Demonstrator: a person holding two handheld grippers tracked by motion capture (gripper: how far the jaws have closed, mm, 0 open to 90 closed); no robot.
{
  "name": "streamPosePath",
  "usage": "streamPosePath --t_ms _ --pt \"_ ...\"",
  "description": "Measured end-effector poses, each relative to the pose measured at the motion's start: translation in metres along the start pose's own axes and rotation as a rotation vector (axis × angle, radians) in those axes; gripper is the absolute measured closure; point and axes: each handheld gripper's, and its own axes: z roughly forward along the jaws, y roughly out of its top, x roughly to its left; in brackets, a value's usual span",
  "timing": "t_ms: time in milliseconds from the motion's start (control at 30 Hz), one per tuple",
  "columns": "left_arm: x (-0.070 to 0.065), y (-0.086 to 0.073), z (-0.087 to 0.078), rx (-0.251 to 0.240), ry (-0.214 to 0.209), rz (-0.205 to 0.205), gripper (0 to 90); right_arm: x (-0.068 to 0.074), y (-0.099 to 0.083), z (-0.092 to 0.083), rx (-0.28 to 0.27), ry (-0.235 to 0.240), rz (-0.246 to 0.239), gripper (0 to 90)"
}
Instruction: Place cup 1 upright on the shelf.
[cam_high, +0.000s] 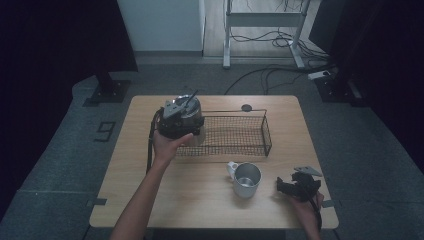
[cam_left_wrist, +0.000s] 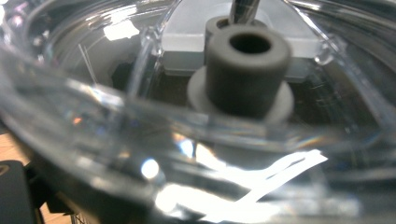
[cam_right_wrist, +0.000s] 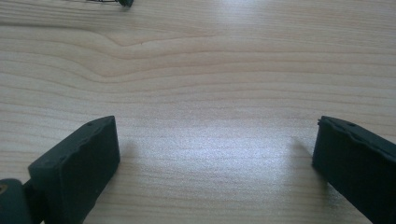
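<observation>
A round clear plastic bowl (cam_high: 189, 114) with a grey hollow post (cam_left_wrist: 247, 70) at its centre hangs over the left end of the black wire basket (cam_high: 267, 136). My left gripper (cam_high: 176, 124) is shut on the bowl's rim (cam_left_wrist: 140, 140), which lies blurred right in front of its camera and hides the jaws. A thin dark rod (cam_high: 192, 96) sticks up out of the bowl. My right gripper (cam_high: 281, 186) rests low on the table near the front right corner. In the right gripper view it (cam_right_wrist: 215, 158) stands open, with bare wood between its jaws.
A metal mug (cam_high: 246, 179) stands upright on the wooden table (cam_high: 200, 200), in front of the basket and left of the right gripper. A small dark disc (cam_high: 246, 107) lies behind the basket. Cables and stand legs lie on the floor beyond the table.
</observation>
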Motion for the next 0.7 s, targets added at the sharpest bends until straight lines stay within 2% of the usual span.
streamPosePath --t_ms 333,700 --pt "0.003 -0.001 0.011 0.006 0.011 -0.005 4.1 0.0 0.0 0.0 0.0 0.0 0.001 0.5" --pt "0.008 -0.007 0.032 0.029 0.012 -0.011 4.1 0.0 0.0 0.0 0.001 0.001 0.001 0.6"
